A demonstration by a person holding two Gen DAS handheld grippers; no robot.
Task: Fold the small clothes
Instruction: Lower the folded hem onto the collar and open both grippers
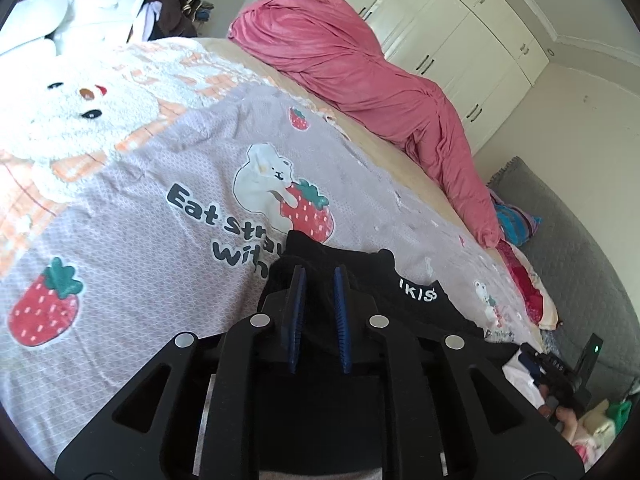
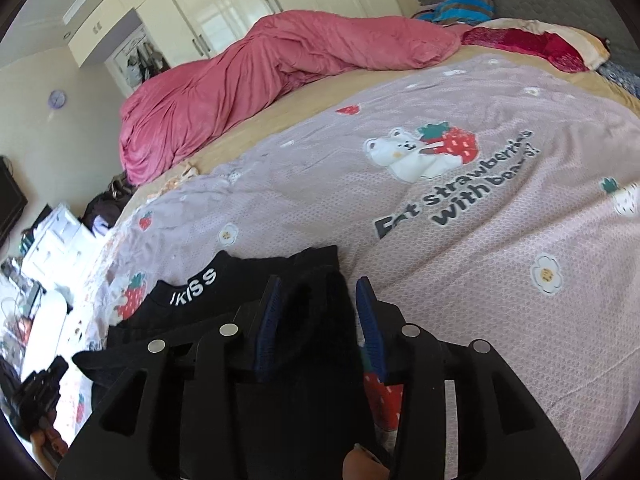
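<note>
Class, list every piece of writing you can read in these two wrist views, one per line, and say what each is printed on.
"Eat strawberries with bear" on the lilac bedspread, beside its bear and strawberry print; the last characters are unclear, and the left wrist view shows only "Eat stra / with".
"KISS" in white on the black garment; a mark before the K is unreadable.
Small print by the bedspread's little bear: too small to read.
</note>
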